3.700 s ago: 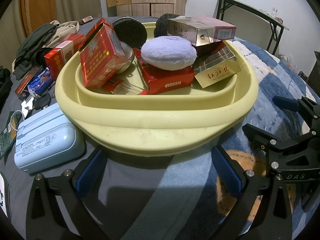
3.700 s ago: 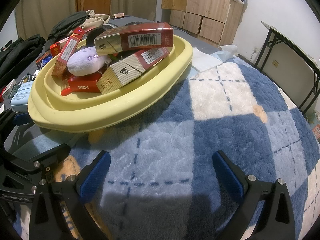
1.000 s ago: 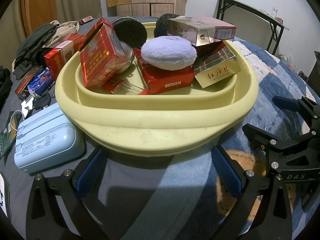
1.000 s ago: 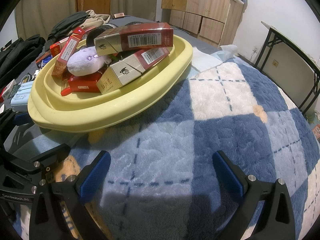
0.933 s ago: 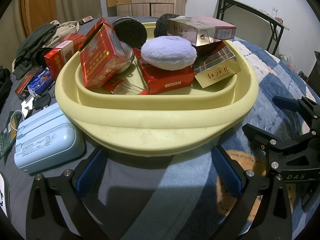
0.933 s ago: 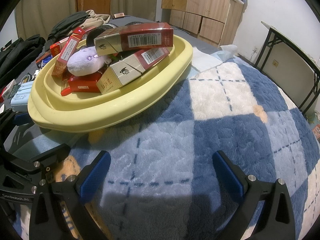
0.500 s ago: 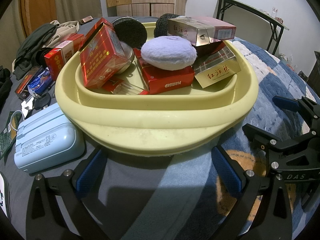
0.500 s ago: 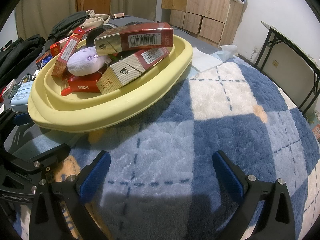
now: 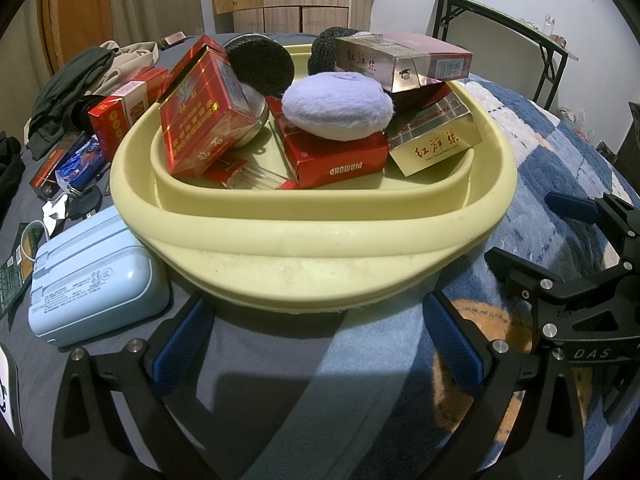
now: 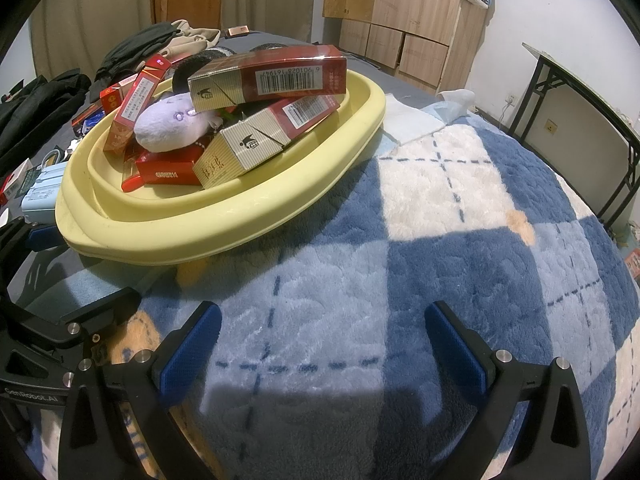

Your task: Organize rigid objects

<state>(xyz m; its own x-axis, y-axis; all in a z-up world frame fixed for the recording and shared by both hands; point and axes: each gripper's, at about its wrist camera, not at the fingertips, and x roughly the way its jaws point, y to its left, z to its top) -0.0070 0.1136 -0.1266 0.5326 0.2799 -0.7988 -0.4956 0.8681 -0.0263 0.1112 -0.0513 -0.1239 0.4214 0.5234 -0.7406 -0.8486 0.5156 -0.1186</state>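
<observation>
A pale yellow basin (image 9: 320, 248) (image 10: 248, 220) rests on a bed and holds several cigarette boxes. Among them are a red one (image 9: 200, 116), a red DIAMOND box (image 9: 340, 160), a gold box (image 9: 436, 140) (image 10: 248, 148) and a dark red box on top (image 9: 400, 60) (image 10: 272, 76). A lilac plush puff (image 9: 338, 106) (image 10: 172, 124) lies on the boxes. My left gripper (image 9: 316, 344) hangs open just in front of the basin, empty. My right gripper (image 10: 324, 344) is open over the blanket, to the right of the basin, empty.
A light blue power bank (image 9: 96, 276) lies left of the basin. More red boxes (image 9: 124, 112) and small items (image 9: 76, 168) sit on the grey sheet beyond it, with dark clothes (image 10: 48, 100) behind. A blue-and-white plaid blanket (image 10: 460, 216) covers the right side. A black-legged table (image 10: 580, 92) stands by the wall.
</observation>
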